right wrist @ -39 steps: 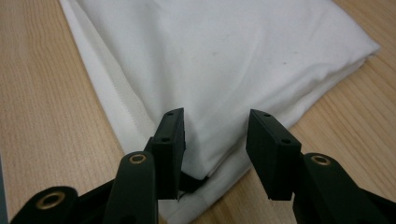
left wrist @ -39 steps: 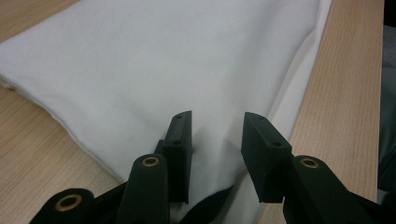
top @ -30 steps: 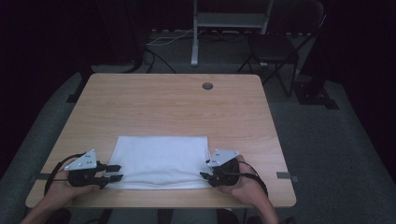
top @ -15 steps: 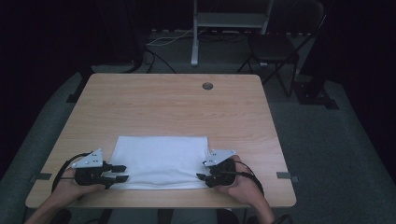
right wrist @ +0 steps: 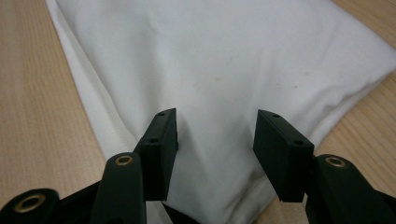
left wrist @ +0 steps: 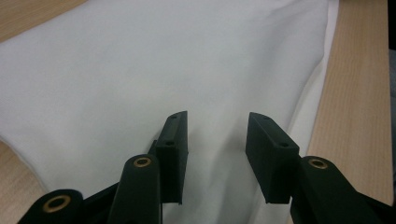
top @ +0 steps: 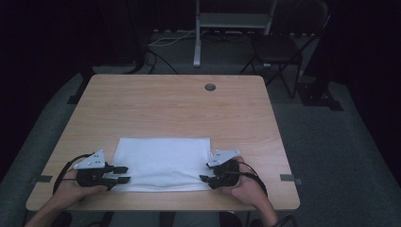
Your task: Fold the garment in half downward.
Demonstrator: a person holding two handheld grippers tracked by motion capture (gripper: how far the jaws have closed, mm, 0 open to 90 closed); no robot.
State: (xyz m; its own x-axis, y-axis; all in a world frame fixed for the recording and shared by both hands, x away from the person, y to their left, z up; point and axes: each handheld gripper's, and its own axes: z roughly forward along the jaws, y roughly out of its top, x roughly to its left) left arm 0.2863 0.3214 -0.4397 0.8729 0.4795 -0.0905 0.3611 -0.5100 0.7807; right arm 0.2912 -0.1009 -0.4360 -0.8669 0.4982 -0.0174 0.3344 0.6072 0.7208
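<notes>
Two claws sit at the near corners of the flat, folded white cloth [top: 163, 163] on the wooden tabletop [top: 170, 109] — left claw [top: 124, 174] and right claw [top: 204, 172] both spread, cloth under their jaws, unpinched; the right's have just been opening — probably lining up a fold.

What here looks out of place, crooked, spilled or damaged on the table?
Nothing stands out. The folded white cloth lies flat and square near the front edge of the wooden table, with no spill or tear visible. Its layered edges are slightly uneven, which is normal for folded fabric.
</notes>
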